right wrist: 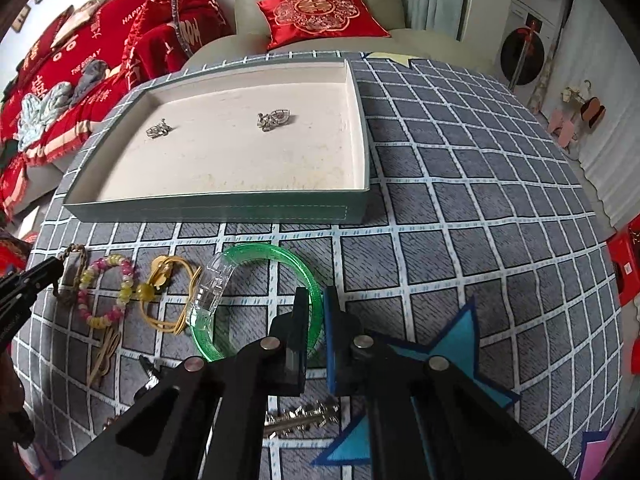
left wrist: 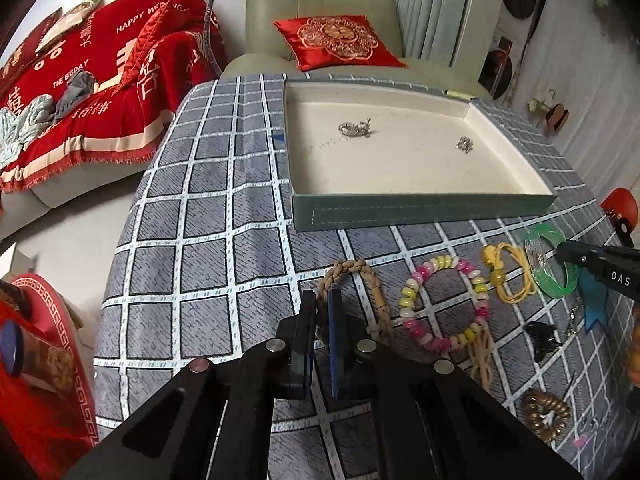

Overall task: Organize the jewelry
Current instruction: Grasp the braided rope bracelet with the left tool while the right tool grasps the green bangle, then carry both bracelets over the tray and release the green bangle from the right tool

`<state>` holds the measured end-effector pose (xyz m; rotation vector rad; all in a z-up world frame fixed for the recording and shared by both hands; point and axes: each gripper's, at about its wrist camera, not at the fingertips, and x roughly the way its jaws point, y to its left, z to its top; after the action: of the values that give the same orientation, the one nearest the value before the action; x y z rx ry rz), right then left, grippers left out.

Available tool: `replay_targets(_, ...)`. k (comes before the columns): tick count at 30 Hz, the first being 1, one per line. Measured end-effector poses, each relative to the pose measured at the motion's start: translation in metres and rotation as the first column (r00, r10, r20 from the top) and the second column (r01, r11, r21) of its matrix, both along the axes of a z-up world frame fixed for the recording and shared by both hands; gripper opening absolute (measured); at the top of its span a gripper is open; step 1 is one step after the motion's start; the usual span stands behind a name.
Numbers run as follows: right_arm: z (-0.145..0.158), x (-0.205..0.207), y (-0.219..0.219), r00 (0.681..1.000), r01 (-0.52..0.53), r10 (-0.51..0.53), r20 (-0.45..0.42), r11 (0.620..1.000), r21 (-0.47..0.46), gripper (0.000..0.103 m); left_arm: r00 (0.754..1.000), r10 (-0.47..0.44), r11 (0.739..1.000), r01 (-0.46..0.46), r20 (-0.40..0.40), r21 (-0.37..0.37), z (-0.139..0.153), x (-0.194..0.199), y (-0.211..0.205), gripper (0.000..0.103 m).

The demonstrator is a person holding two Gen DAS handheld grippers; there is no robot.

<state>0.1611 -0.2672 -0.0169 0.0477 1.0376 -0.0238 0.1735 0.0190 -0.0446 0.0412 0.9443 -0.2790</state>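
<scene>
My left gripper is shut on the braided rope bracelet, at its left side on the checked cloth. My right gripper is shut on the rim of the green bangle, which lies on the cloth; the bangle also shows in the left wrist view. Between them lie a pink and yellow bead bracelet and a yellow cord bracelet. The grey-green tray stands behind, holding two silver pieces.
A gold coiled piece, a small black piece and silver keys lie near the table's front. Blue star shapes lie on the cloth. A green armchair with a red cushion stands behind the table.
</scene>
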Motion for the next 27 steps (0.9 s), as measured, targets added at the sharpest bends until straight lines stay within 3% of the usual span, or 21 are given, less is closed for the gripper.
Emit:
replay_targets(12, 0.039, -0.012, -0.006, 0.998, -0.012, 0.007, 0.067, 0.998, 0.067, 0.008, 0.998, -0.001, 0.996, 0.007, 0.064, -0.091, 0.042, -0.009, 0.005, 0.022)
replay_targets(27, 0.093, 0.043, -0.01, 0.989, -0.038, 0.034, 0.145, 0.999, 0.031, 0.008, 0.989, -0.019, 0.996, 0.032, 0.148, -0.087, 0.095, 0.041, -0.014, 0.022)
